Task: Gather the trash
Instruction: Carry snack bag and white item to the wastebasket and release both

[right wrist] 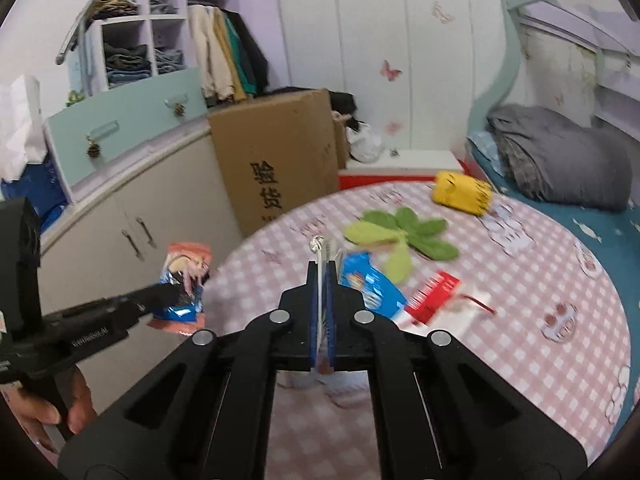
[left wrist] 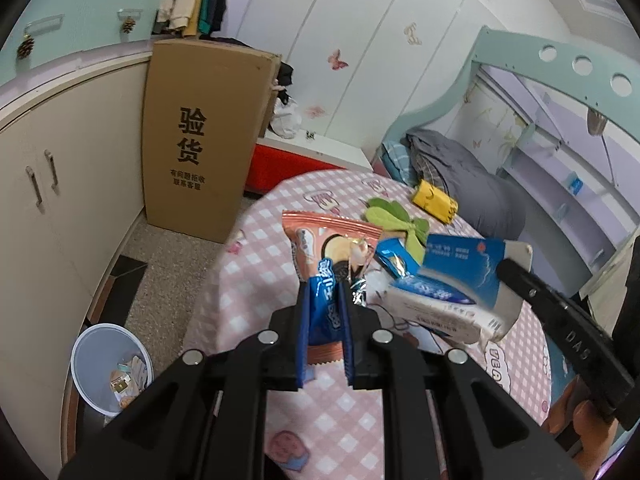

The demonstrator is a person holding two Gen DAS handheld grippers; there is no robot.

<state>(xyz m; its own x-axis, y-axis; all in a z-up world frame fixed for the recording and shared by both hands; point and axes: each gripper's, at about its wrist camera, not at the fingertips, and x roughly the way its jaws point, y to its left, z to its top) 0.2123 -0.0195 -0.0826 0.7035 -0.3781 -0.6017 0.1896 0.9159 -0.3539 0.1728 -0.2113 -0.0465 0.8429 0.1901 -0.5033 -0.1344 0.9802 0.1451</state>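
Observation:
My left gripper [left wrist: 326, 280] is shut on an orange and blue snack wrapper [left wrist: 332, 242], held above the pink checked table [left wrist: 320, 420]; it also shows in the right wrist view [right wrist: 185, 276]. My right gripper [right wrist: 322, 268] is shut on a thin white and blue packet seen edge-on [right wrist: 320, 280]; in the left wrist view it shows as a blue and white packet [left wrist: 460, 268] held above the table. A blue wrapper [right wrist: 368, 284] and a red and white packet [right wrist: 436, 296] lie on the table. A white bin [left wrist: 108, 364] with trash stands on the floor at lower left.
A green leaf-shaped cloth [right wrist: 400, 232] and a yellow pouch [right wrist: 462, 192] lie further back on the table. A tall cardboard box [left wrist: 200, 136] stands by beige cabinets [left wrist: 60, 184]. A bed with a grey blanket [right wrist: 560, 160] is at right.

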